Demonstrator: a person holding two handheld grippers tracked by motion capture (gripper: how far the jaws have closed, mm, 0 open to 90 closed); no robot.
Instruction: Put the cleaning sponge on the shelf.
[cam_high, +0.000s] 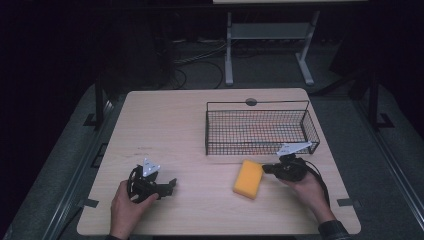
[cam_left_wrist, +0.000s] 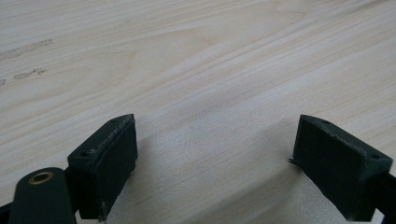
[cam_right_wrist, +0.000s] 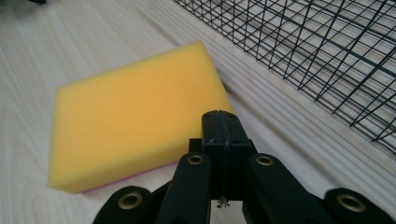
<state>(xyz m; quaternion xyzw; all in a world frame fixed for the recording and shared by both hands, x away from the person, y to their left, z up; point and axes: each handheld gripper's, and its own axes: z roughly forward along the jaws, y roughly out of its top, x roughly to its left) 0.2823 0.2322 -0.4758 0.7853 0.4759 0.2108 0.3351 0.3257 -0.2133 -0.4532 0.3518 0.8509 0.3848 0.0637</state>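
A yellow sponge (cam_high: 248, 178) lies flat on the wooden table (cam_high: 180, 130), just in front of the black wire basket (cam_high: 260, 131). My right gripper (cam_high: 267, 169) is shut with nothing in it, its tip at the sponge's right edge. In the right gripper view the pressed-together jaws of my right gripper (cam_right_wrist: 223, 122) overlap the near edge of the sponge (cam_right_wrist: 135, 119), with the basket (cam_right_wrist: 317, 51) mesh to the right. At the front left of the table, my left gripper (cam_high: 171, 186) rests in the person's hand, open. In the left gripper view, the left gripper (cam_left_wrist: 212, 151) has bare wood between its jaws.
The basket stands at the back right of the table, with nothing seen inside it. A round grey grommet (cam_high: 251, 102) sits at the table's far edge. A metal frame (cam_high: 270, 45) stands on the dark floor beyond.
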